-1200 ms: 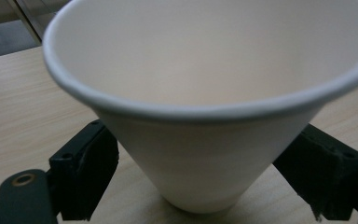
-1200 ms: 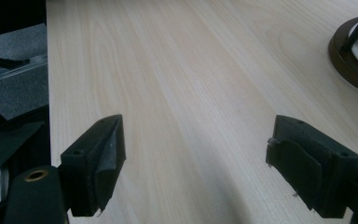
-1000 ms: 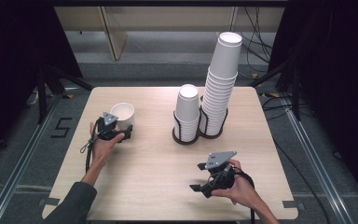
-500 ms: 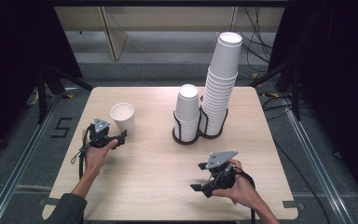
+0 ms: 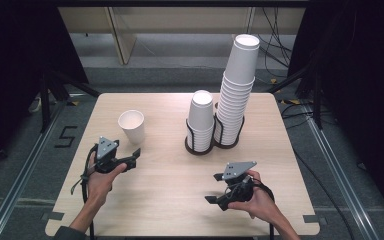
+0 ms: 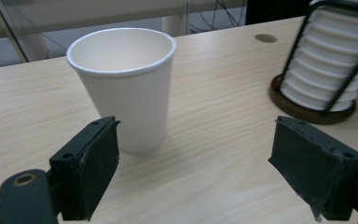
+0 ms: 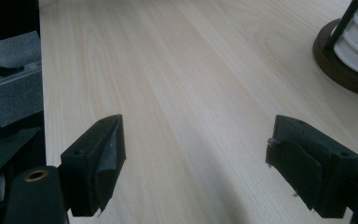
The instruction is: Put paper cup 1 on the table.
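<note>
On the left half of the wooden surface [image 5: 170,195], a single white paper cup [image 5: 131,126] stands upright, mouth up, by itself. My left tongs [image 5: 130,159] sit just on my side of it, pointing toward the middle of the surface; a clear gap separates them from the cup in the high view. In the left gripper view the cup [image 6: 123,86] stands upright ahead and to the left of centre. My left tongs [image 6: 193,172] are spread wide there, with bare surface between the pads and nothing gripped. The cup's foot sits beyond the left pad, not touching it as far as I can tell.

Near the front edge, right of centre, my right tongs [image 5: 219,196] rest low in my right hand [image 5: 257,202], grey plate on top. In the right gripper view my right tongs [image 7: 196,168] also stand wide, holding nothing, with pale wood grain between the pads.

At the far middle of the surface two stacks of white cups stand mouth-down in black wire holders on dark round bases. The short stack [image 5: 201,120] is on the left and the tall stack [image 5: 237,87] touches or nearly touches it on the right, leaning slightly. The short stack [image 6: 328,60] shows at the upper right of the left gripper view, well apart from the single cup. A holder base [image 7: 349,65] shows at the top right corner of the right gripper view.
</note>
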Action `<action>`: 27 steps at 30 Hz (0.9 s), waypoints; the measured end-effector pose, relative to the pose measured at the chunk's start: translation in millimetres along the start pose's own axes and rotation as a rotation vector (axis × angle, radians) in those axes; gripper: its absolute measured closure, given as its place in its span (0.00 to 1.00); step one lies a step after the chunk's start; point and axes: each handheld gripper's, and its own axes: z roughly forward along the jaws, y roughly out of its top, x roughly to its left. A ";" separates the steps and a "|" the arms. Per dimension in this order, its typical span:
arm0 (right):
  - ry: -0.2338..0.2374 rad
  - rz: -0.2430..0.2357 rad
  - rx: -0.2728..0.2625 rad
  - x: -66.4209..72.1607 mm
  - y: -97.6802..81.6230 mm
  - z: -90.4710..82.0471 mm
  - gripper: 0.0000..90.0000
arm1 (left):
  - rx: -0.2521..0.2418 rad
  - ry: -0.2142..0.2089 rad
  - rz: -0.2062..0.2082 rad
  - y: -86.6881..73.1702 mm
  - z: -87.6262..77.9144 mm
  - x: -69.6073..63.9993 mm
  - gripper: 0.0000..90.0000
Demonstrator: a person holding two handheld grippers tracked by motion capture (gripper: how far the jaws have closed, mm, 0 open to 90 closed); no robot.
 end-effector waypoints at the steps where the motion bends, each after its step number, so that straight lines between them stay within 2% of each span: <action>1: -0.001 0.002 0.000 -0.1 -0.1 -0.4 0.22 | -0.015 -0.003 -0.006 -1.8 -4.1 -3.6 0.16; 2: 0.000 0.008 0.002 0.6 -0.2 -1.3 0.22 | -0.014 -0.003 -0.008 -2.7 -6.9 -5.6 0.16; 4: -0.004 -0.019 -0.007 -1.6 0.0 -1.5 0.22 | -0.020 -0.020 -0.028 -6.0 -12.6 -10.2 0.16; 5: -0.002 -0.005 -0.004 -1.1 -0.4 -1.6 0.22 | -0.024 -0.028 -0.035 -7.7 -15.0 -12.3 0.16; 10: -0.015 -0.009 -0.010 -2.5 -1.6 -2.2 0.22 | -0.031 -0.041 -0.031 -17.2 -25.2 -21.1 0.16; 12: -0.010 0.018 -0.004 -1.1 -2.6 -2.7 0.22 | -0.027 -0.049 -0.039 -21.9 -27.5 -24.5 0.16; 14: -0.010 0.003 -0.010 -2.4 -2.8 -3.1 0.22 | -0.030 -0.056 -0.041 -26.3 -29.1 -27.7 0.16; 19: -0.006 0.004 -0.008 -4.7 -4.5 -4.0 0.22 | -0.016 -0.067 -0.009 -36.4 -36.3 -34.5 0.16; 25: -0.006 0.010 -0.007 -4.1 -5.2 -4.4 0.22 | 0.009 -0.074 0.010 -47.4 -43.0 -41.0 0.16; 27: -0.016 0.010 -0.008 -3.4 -5.3 -4.7 0.22 | 0.012 -0.088 0.015 -51.6 -43.7 -43.8 0.16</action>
